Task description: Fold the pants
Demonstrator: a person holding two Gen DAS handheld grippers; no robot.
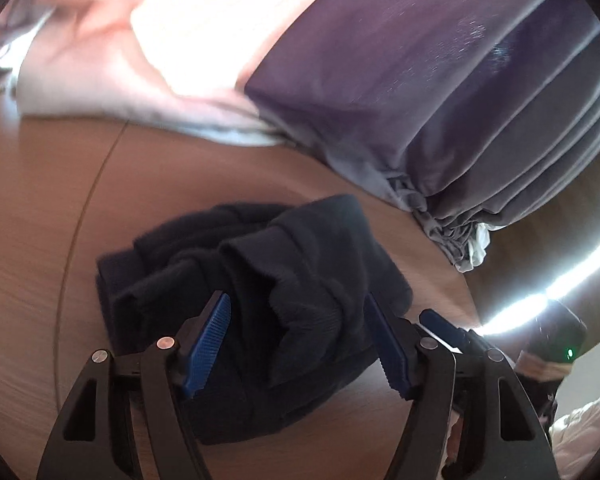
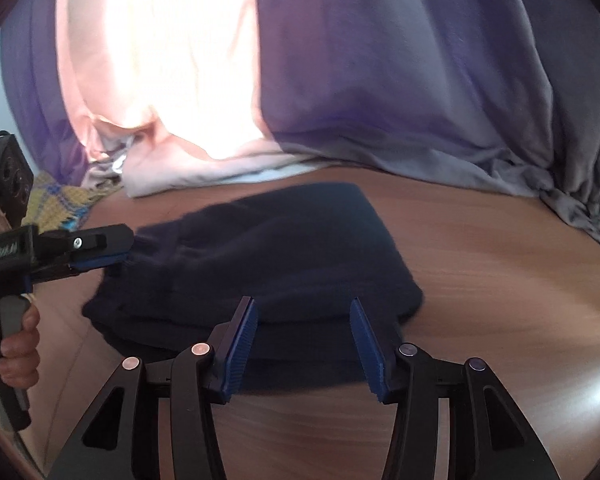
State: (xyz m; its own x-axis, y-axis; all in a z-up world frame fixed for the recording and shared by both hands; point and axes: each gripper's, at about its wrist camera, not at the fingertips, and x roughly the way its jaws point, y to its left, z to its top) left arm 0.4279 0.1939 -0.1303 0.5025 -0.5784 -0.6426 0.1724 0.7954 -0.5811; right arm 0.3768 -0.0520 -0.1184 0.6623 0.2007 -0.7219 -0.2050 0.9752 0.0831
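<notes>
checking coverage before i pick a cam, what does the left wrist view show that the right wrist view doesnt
Left wrist only: bunched cuff folds between the open left gripper pads, and a green light at right. Right wrist only: the whole folded pants, a yellow patterned cloth, the hand on the other tool, and the open right gripper. Both: wooden table, purple curtain.

Pants (image 1: 284, 264) near edge hidden behind the left gripper's pads (image 1: 210, 340). Right gripper (image 1: 440, 326) mostly occluded there. Curtain (image 2: 380, 80) cut off, blurred.
</notes>
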